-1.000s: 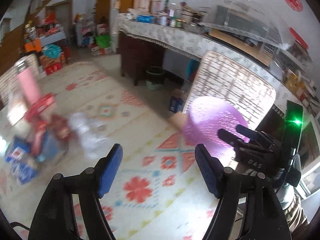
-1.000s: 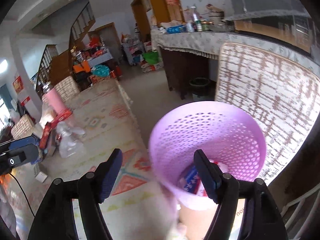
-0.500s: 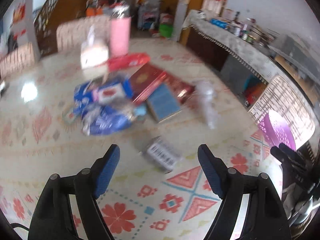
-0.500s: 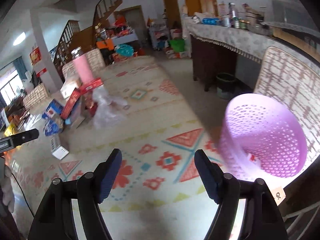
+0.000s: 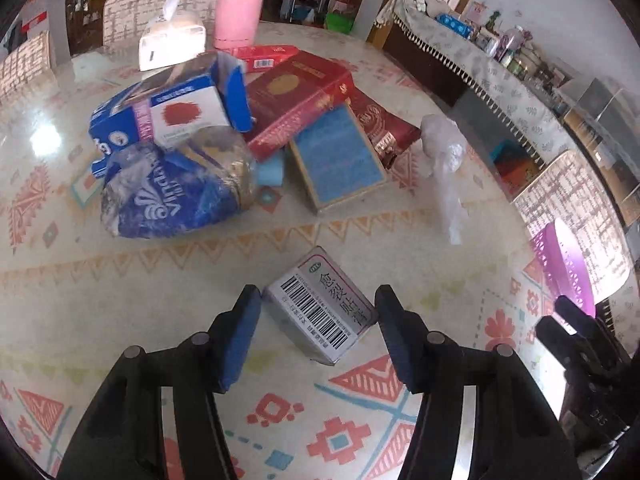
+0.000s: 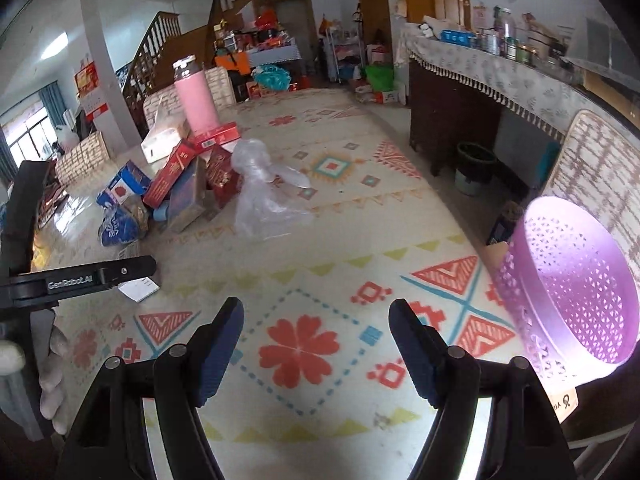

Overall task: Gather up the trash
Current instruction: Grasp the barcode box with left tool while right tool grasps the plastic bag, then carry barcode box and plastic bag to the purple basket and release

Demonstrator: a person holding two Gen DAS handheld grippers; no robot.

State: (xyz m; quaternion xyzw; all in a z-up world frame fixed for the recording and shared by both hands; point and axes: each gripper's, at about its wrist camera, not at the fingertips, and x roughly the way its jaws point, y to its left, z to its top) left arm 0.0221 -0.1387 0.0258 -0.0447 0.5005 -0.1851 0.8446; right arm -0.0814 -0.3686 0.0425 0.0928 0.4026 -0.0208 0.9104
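My left gripper (image 5: 318, 308) is open, its two blue pads either side of a small grey box (image 5: 322, 313) with a barcode that lies on the patterned table. Behind it lies a trash pile: a blue crumpled wrapper (image 5: 172, 196), a blue-and-white carton (image 5: 176, 110), red boxes (image 5: 298, 96), a blue-faced box (image 5: 338, 158) and a clear plastic bag (image 5: 444, 156). My right gripper (image 6: 316, 316) is open and empty above the table. The purple mesh basket (image 6: 576, 284) stands at the table's right edge. The left gripper (image 6: 84, 276) shows at the left of the right wrist view, over the grey box (image 6: 138, 289).
A pink tumbler (image 5: 240, 0) and a tissue box (image 5: 172, 42) stand behind the pile. Woven chair backs (image 6: 600, 168) ring the table. A sideboard with jars (image 6: 492, 56) runs along the right wall. A dark bin (image 6: 476, 166) stands on the floor.
My left gripper swung from the basket side to the trash pile and closed in on the grey box. My right gripper drew away from the basket, which now sits to its right.
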